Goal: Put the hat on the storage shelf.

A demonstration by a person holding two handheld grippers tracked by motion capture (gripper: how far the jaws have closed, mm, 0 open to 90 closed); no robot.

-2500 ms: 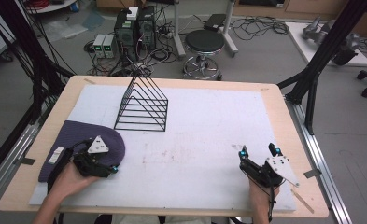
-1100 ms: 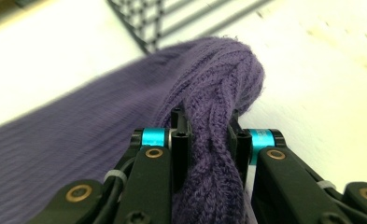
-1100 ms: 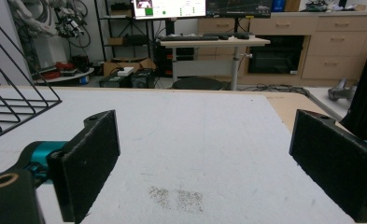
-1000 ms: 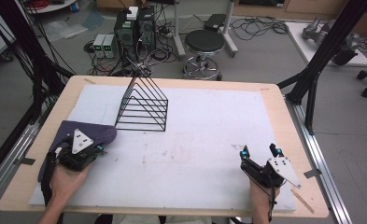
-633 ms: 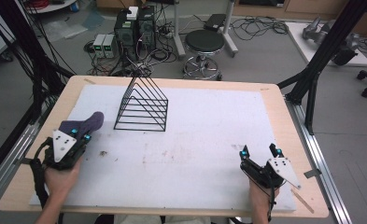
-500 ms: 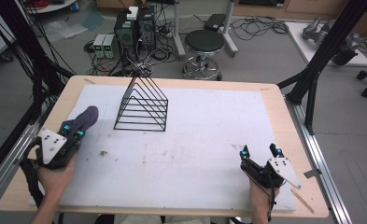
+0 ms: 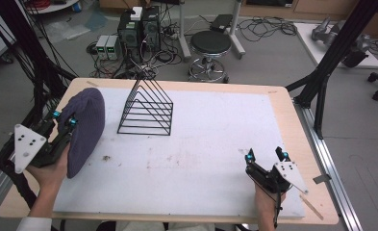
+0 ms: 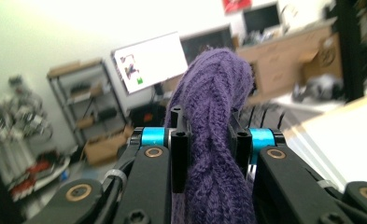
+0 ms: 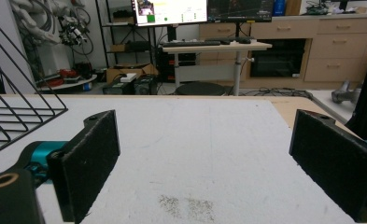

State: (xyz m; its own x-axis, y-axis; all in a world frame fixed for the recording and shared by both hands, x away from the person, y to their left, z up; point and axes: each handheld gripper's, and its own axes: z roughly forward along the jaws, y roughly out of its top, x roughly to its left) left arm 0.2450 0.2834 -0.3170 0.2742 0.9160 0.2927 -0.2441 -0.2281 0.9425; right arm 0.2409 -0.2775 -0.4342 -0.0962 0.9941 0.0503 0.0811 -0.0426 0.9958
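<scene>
A purple knitted hat (image 7: pixel 83 127) hangs lifted off the table at its left edge, held by my left gripper (image 7: pixel 64 118). In the left gripper view the jaws are shut on a fold of the hat (image 8: pixel 216 116), which bulges up between the pads of my left gripper (image 8: pixel 209 140). My right gripper (image 7: pixel 263 154) rests near the front right of the table, open, with nothing between its fingers. In the right gripper view my right gripper (image 9: pixel 204 158) faces bare white table between its two wide-apart black pads.
A black wire rack (image 7: pixel 145 108), shaped like a triangle, stands at the back left of the white mat (image 7: pixel 215 134); its corner shows as the rack (image 9: pixel 13 112) in the right gripper view. Black frame struts flank both table sides. A stool (image 7: pixel 210 45) stands behind the table.
My left gripper has risen and moved left with the hat, which came off the table and now hangs from the jaws. The right gripper has stayed where it was.
</scene>
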